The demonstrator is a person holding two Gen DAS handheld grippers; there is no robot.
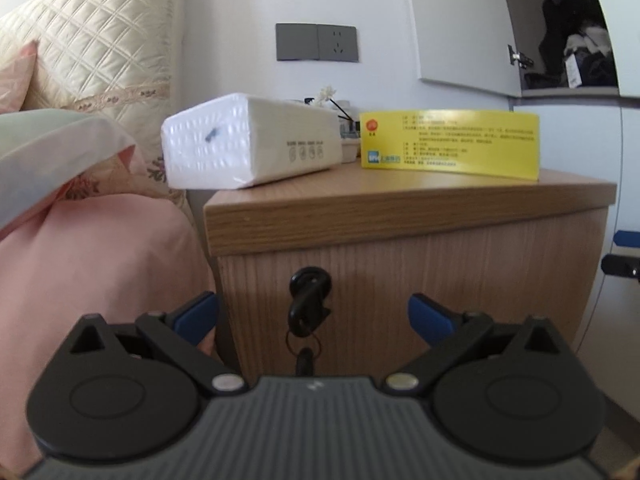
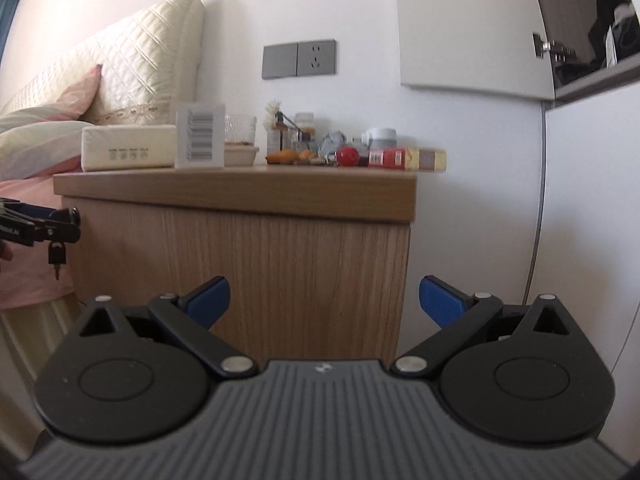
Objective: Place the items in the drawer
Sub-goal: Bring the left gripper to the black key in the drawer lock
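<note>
A wooden nightstand holds the yellow box. The drawer looks shut. The left gripper, fingers spread, faces the key between them. Next, I think: pull it open.

My left gripper, jaws spread wide, faces the drawer front of a wooden nightstand, a black key in its lock between the fingers. On top sit a white tissue pack and a yellow box.
</note>
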